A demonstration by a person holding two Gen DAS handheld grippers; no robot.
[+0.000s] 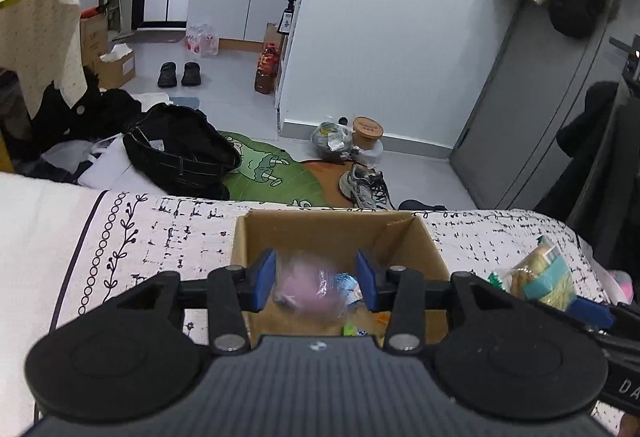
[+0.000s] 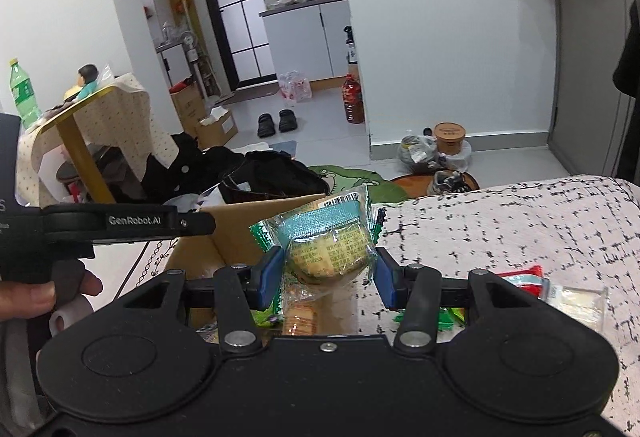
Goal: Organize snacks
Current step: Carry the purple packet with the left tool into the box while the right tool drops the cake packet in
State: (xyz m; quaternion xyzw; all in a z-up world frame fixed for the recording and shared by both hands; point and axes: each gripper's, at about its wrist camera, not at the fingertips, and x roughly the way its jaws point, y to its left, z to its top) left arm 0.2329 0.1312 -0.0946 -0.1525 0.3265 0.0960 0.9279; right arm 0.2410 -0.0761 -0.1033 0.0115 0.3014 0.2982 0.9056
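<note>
Left gripper (image 1: 320,279) hangs over the cardboard box (image 1: 280,233) with jaws spread, a blurry pink snack packet (image 1: 304,283) loose between them, while the right gripper (image 2: 326,275) pinches a green cookie pack (image 2: 330,249) just beside that box.

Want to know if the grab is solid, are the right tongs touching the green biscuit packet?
Touching. The right wrist view shows both blue pads of the right tongs pressed against the sides of the green biscuit packet.
</note>
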